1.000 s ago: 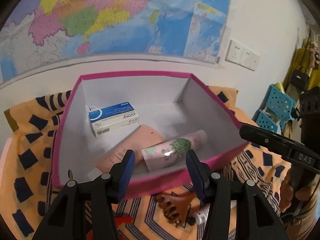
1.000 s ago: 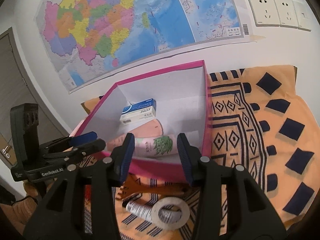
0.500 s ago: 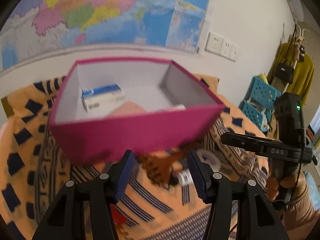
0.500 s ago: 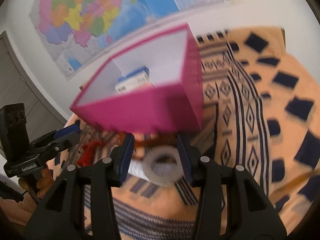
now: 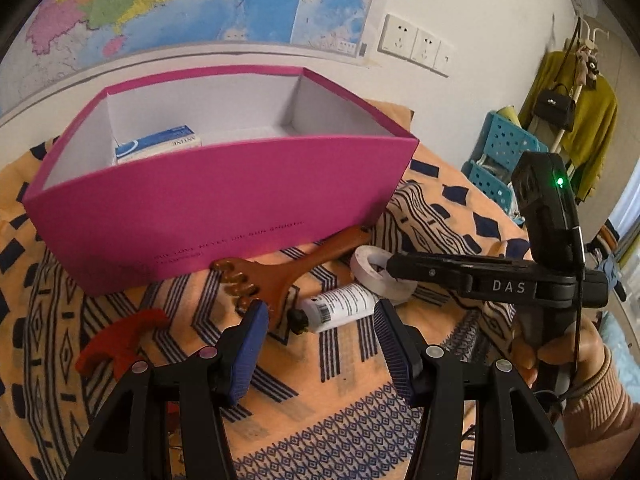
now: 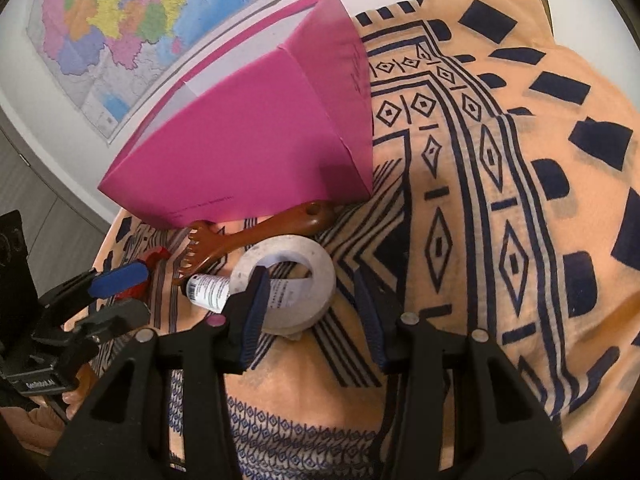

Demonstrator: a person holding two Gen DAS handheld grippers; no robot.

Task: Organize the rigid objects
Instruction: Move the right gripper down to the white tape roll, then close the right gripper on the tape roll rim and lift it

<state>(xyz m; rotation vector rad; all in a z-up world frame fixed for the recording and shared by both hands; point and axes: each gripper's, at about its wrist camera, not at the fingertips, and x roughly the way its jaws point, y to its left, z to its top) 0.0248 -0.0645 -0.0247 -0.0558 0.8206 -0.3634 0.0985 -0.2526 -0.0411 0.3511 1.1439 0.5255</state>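
A magenta box (image 5: pixel 224 204) stands on the orange patterned cloth, with a blue-and-white carton (image 5: pixel 158 146) inside. In front of it lie a brown comb-like scraper (image 5: pixel 280 276), a white tube (image 5: pixel 340 308), a white tape roll (image 5: pixel 380 276) and a red piece (image 5: pixel 120 340). My left gripper (image 5: pixel 318 340) is open and empty, low over the tube. My right gripper (image 6: pixel 310 300) is open and empty, its left finger over the tape roll (image 6: pixel 286 282), which lies on the tube (image 6: pixel 208 292). The scraper (image 6: pixel 248 240) lies against the box (image 6: pixel 248 148).
The cloth (image 6: pixel 500 200) spreads wide to the right of the box. A wall with a map (image 5: pixel 180 0) and sockets (image 5: pixel 416 46) is behind. Blue baskets (image 5: pixel 504 152) and a coat rack (image 5: pixel 576 80) stand at the far right.
Both grippers have dropped from above the box down to the cloth in front of it, over the tube and tape roll. Both stay open.
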